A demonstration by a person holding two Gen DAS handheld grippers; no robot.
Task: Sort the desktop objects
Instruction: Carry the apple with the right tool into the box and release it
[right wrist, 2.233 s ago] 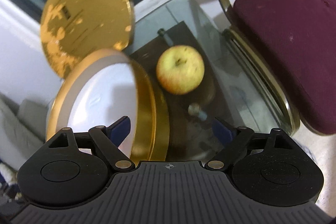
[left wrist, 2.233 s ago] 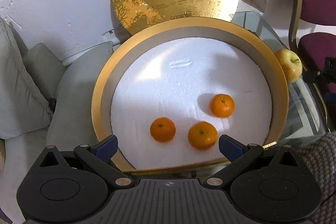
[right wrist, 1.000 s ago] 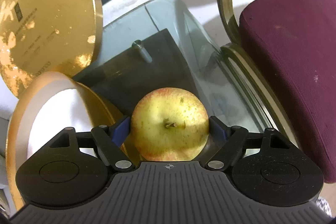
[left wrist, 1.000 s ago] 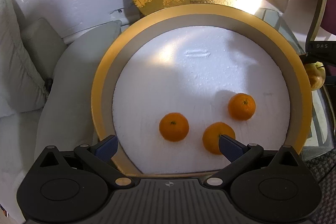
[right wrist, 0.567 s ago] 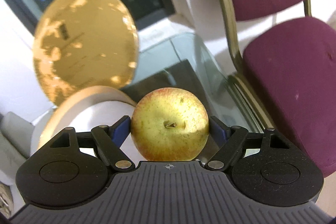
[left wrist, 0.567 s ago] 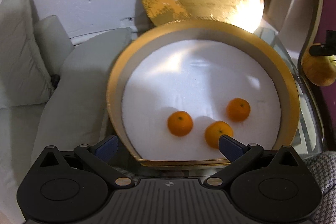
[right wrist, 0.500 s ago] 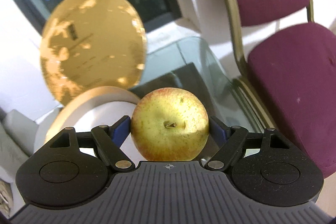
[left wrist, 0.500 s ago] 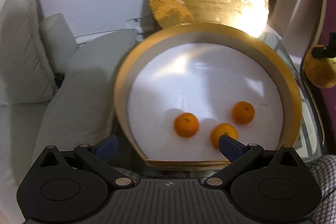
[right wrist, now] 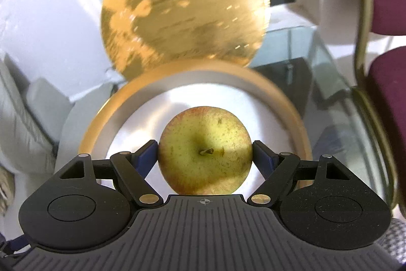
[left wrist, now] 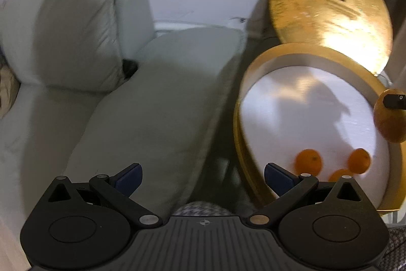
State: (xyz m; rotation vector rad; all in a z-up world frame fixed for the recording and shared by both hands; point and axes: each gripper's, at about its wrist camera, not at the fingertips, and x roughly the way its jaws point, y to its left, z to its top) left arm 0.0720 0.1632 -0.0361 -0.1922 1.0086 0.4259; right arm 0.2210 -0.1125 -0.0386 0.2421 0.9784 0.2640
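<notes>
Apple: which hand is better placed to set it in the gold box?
Right. Its tongs are shut on the apple, held in front of the gold box and its white liner. The left tongs are open and empty, pointing mostly at the grey cushion, box off to one side.

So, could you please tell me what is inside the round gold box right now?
Three small oranges lie on the white foam lining of the round gold box, bunched near one edge. The left claw partly covers the lowest orange, and the held apple hides some lining.
</notes>
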